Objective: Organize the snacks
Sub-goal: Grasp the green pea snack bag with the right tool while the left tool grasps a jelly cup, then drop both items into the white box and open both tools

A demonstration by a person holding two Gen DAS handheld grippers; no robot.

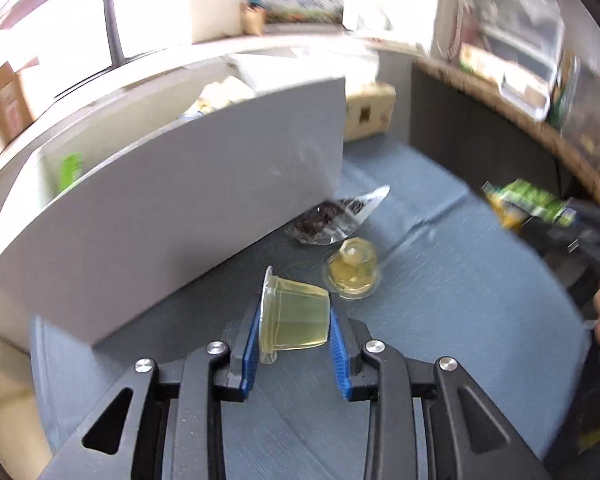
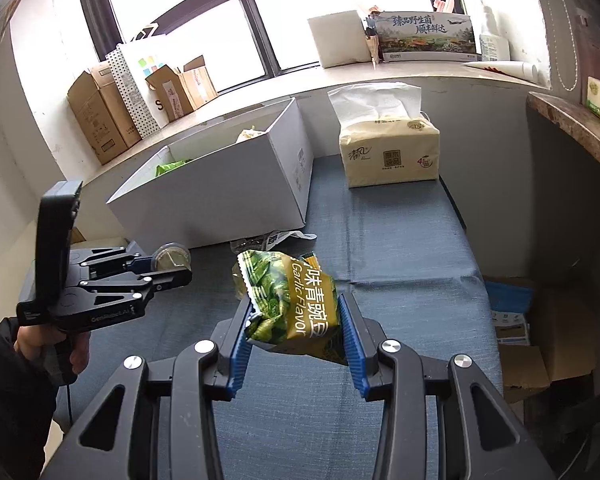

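Observation:
My left gripper (image 1: 294, 314) is shut on a clear jelly cup (image 1: 296, 318) lying sideways between the blue pads, held above the blue-grey cloth. A second jelly cup (image 1: 353, 272) stands upside down on the cloth just ahead, with a clear packet of dark snacks (image 1: 336, 218) behind it at the foot of the white box (image 1: 172, 208). My right gripper (image 2: 296, 312) is shut on a green garlic-flavor pea packet (image 2: 292, 300), held above the cloth. The left gripper (image 2: 172, 270) with its cup shows at the left of the right wrist view, near the white box (image 2: 220, 196), which holds some snacks.
A tissue pack (image 2: 388, 152) stands at the back of the cloth-covered surface (image 2: 400, 248). Cardboard boxes (image 2: 100, 120) and a paper bag sit on the window ledge. A stone counter edge (image 2: 572, 128) runs along the right. More boxes (image 2: 532, 340) lie on the floor at right.

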